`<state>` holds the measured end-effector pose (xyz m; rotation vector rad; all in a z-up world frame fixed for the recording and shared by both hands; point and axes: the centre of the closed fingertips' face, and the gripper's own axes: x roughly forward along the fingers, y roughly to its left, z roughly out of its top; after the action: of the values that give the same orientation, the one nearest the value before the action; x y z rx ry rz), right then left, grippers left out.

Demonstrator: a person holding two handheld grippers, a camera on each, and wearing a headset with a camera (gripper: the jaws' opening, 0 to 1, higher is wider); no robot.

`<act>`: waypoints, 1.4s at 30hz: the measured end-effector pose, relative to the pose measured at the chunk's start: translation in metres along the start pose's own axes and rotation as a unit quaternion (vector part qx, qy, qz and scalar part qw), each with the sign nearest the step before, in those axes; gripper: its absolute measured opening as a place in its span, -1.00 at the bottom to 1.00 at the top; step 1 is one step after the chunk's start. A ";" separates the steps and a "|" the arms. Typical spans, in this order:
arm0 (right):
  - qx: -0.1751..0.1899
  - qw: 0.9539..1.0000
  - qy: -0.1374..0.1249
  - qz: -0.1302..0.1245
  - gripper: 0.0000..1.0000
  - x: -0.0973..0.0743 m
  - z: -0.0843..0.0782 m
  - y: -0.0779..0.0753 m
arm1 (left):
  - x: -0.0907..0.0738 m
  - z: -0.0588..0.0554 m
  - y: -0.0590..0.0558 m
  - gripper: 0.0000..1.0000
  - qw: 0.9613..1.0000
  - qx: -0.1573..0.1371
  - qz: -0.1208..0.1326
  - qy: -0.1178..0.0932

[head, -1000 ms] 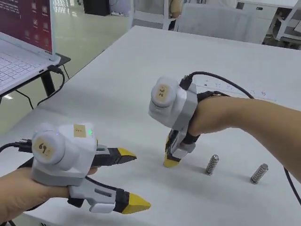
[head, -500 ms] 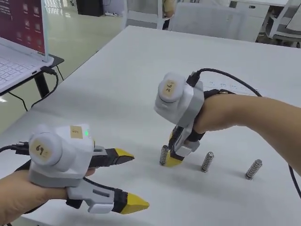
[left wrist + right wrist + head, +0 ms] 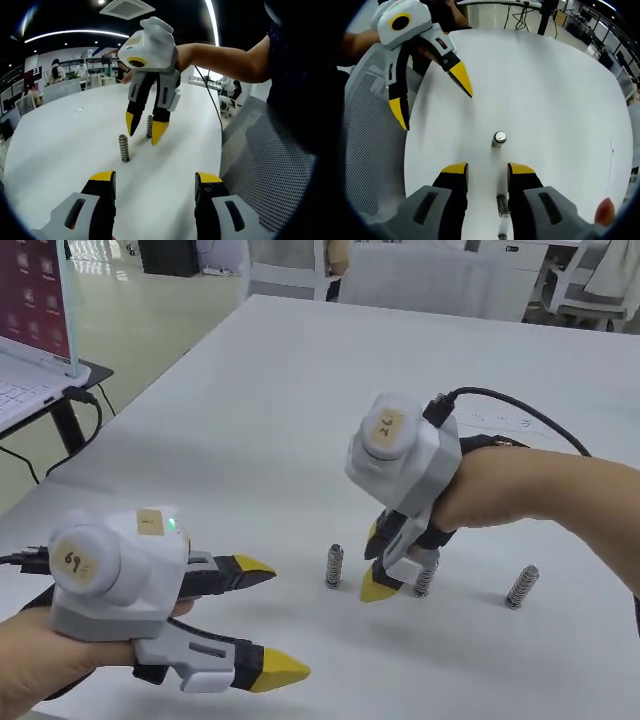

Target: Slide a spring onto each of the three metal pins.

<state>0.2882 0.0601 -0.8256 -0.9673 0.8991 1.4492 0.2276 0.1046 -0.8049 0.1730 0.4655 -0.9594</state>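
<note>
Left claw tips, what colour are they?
The tips are yellow, clearest in the head view.

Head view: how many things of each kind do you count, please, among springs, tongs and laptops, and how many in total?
Upright springs: 3
Tongs: 2, the left tongs and the right tongs
Laptop: 1
Total: 6

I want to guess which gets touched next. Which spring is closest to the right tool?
The middle spring: it stands between the right tool's jaws, while the left spring and right spring stand outside them.
</note>
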 end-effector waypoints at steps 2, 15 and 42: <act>0.001 1.000 -0.005 -0.002 -0.40 -0.002 -0.002 0.003 | 0.001 0.000 0.000 0.18 1.000 0.000 -0.001 0.000; 0.030 0.998 -0.046 -0.003 -0.41 -0.012 -0.011 0.028 | 0.004 0.001 -0.003 0.19 1.000 -0.002 -0.004 0.001; 0.104 0.985 -0.126 -0.054 -0.35 -0.041 -0.047 0.044 | 0.006 0.003 -0.011 0.20 1.000 -0.006 -0.009 -0.002</act>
<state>0.2498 -0.0031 -0.8044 -0.6504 0.7822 1.3217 0.2227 0.0929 -0.8044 0.1569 0.4697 -0.9754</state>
